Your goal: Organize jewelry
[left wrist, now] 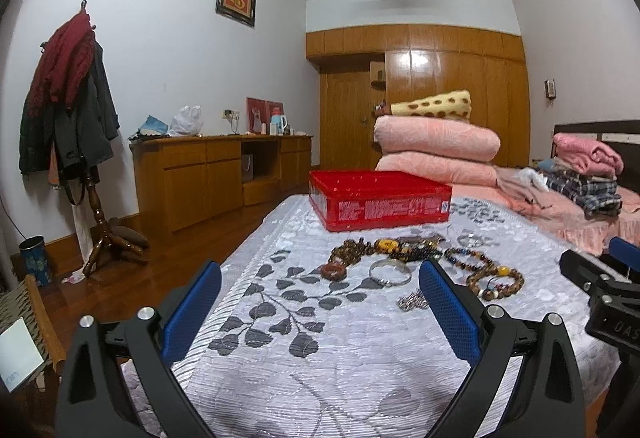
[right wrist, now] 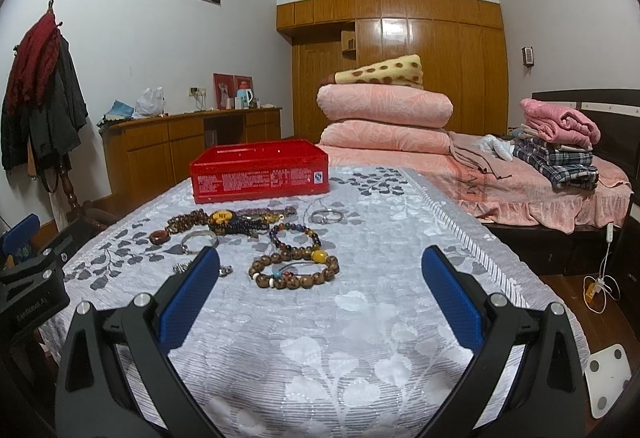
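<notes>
Lying loose on the grey leaf-patterned cover [right wrist: 360,338], the jewelry forms 1 cluster in front of the red box [right wrist: 260,173], which stands just behind it. Nearest the right gripper [right wrist: 320,286] is a bracelet of large brown beads [right wrist: 294,268]; behind it lies a darker mixed-bead bracelet [right wrist: 296,236]. A silver bangle [left wrist: 390,272], a brown ring-shaped pendant [left wrist: 334,272] and a small silver chain piece [left wrist: 410,300] lie toward the left gripper [left wrist: 320,298].

Both grippers hover low over the cover, short of the cluster. Each has its fingers spread wide and holds nothing.

Risks, as judged from this position:
- The pieces lie close together, and several touch or overlap. Closing on 1 strand can snag a neighbour and drag it along.
- The cover is soft and textured. A low approach can pinch fabric with the beads.
- The thin bangle and chain piece lie flat and may slip from the pads.

Clearance: the cover is open between the grippers and the cluster. The cover's right edge drops to the wooden floor [right wrist: 580,286], so a piece pushed that way could fall. The box wall must be cleared from above before any release.
</notes>
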`<state>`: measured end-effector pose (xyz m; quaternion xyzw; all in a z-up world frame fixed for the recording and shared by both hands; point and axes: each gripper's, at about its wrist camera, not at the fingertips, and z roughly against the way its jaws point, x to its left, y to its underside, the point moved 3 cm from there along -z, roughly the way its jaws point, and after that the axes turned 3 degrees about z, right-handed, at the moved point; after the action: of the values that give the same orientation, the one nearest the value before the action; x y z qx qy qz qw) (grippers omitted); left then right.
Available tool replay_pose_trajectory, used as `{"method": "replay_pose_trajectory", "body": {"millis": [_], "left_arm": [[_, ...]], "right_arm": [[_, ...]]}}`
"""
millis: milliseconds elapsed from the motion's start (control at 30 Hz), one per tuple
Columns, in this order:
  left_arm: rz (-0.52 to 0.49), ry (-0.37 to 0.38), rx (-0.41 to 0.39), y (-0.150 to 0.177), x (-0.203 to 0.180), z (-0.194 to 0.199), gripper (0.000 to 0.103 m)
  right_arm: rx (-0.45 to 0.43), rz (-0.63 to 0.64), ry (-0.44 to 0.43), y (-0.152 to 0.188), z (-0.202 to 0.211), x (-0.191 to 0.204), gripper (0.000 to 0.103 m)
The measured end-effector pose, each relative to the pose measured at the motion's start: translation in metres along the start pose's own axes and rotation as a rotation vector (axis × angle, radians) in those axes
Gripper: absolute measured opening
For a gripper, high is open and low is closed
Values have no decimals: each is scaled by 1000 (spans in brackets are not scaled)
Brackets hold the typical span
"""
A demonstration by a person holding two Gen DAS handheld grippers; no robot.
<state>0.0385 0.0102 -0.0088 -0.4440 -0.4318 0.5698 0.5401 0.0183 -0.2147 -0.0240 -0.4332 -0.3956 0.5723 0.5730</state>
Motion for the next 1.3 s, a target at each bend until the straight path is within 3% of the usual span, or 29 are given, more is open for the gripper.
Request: {"method": "replay_pose_trajectory", "body": {"millis": [367,567,667,1100,1300], "left_arm": [[-8,37,133,6,-7,-26,97],[-10,73,267,6,-21,-54,96],[-22,89,327,7,-28,-68,90],[-8,191,519,18,-58,-110,65],[-31,192,551,23,-68,-121,65]], "right_arm": [[151,-25,-16,2,-31,-10,98],[272,-24,-32,0,-61,-12,98],[326,-55,-60,0,-74,-16,97],[505,-62,-90,0,-124,-23,65],[538,-34,-85,2,-135,-19,64]]}}
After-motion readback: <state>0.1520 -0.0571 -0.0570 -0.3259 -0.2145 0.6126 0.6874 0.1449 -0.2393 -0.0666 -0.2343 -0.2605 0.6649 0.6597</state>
